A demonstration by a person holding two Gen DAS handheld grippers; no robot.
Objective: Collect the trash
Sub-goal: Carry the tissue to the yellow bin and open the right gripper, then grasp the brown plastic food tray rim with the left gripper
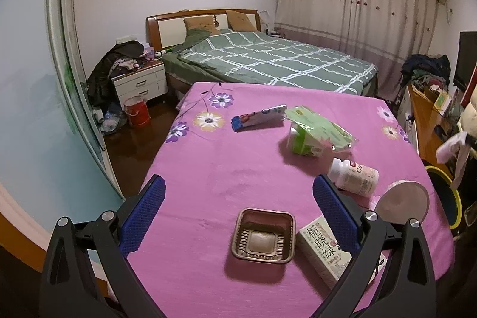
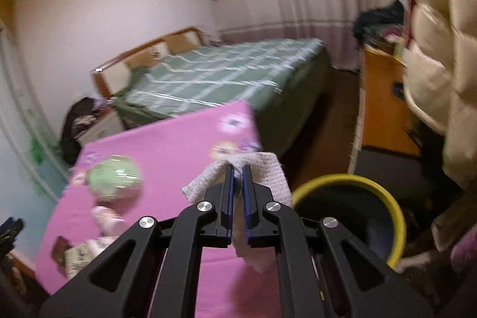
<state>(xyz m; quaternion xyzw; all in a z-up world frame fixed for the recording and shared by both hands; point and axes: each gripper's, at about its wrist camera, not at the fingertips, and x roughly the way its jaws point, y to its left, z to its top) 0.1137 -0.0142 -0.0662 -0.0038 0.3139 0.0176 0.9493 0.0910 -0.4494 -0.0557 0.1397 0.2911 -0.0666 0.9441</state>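
Observation:
My left gripper (image 1: 238, 195) is open and empty above the pink tablecloth (image 1: 214, 169). Between its blue pads lies a brown plastic tray (image 1: 263, 235). A green-lettered box (image 1: 325, 249) lies by the right pad, a white bottle (image 1: 354, 175) and a round lid (image 1: 402, 203) beyond it. A green packet on a carton (image 1: 316, 133) and a tube (image 1: 259, 118) lie farther off. My right gripper (image 2: 238, 169) is shut on a white paper towel (image 2: 268, 172), held over the table's right edge beside the yellow-rimmed bin (image 2: 351, 216). The bin (image 1: 447, 192) also shows in the left wrist view.
A bed with a green checked quilt (image 1: 268, 58) stands behind the table. A nightstand (image 1: 140, 82) and a red bucket (image 1: 137, 112) are at the back left. An orange cabinet (image 2: 384, 97) and a cream puffer jacket (image 2: 441, 49) are on the right.

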